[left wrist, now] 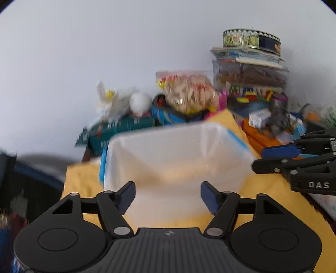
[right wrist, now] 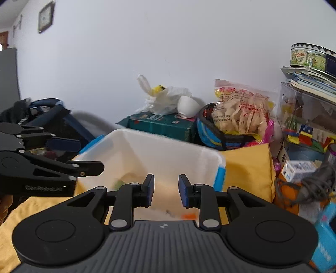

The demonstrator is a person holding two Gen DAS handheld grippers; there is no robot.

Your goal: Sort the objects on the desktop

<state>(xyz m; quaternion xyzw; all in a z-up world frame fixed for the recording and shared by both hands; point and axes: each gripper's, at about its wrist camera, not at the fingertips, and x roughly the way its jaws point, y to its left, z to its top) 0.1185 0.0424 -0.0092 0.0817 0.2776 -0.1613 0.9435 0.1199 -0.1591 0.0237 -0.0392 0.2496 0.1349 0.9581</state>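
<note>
Wall clock (right wrist: 45, 16) top left; yellow cloth (right wrist: 247, 168) over tabletop; white wall (left wrist: 105, 52) behind.

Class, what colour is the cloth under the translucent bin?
Yellow cloth, under the bin; clearest in the right wrist view.

"DAS" on the right gripper (left wrist: 257, 160), "GenRobot.AI" on the left gripper (right wrist: 92, 155)
</note>
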